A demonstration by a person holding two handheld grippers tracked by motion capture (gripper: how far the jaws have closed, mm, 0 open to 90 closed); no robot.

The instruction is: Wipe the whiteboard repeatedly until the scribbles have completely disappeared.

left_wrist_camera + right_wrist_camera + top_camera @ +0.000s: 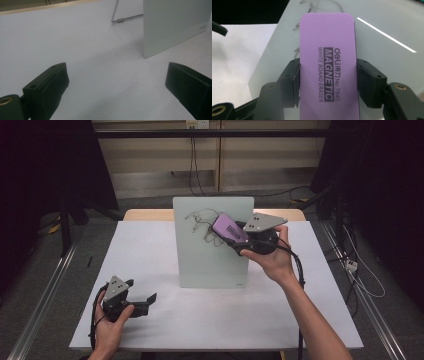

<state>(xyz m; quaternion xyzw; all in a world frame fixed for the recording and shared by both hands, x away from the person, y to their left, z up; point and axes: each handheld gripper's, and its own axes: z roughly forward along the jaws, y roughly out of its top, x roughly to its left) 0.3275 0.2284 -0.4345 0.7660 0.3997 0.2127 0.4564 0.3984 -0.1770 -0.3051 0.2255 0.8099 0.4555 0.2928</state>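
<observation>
A small whiteboard stands upright in the middle of the white table, with grey scribbles near its top. My right gripper is shut on a purple whiteboard eraser, whose front end lies against the scribbled area. In the right gripper view the eraser sits between the two black jaws, its label reading "MAGNETIC WHITE BOARD ERASER", with the board behind it. My left gripper rests low at the table's front left, open and holding nothing. The left gripper view shows the board's lower corner.
The white table surface spreads around the board. A wire stand leg props the board from behind. The table's wooden far edge lies beyond. Cables trail on the floor at the right.
</observation>
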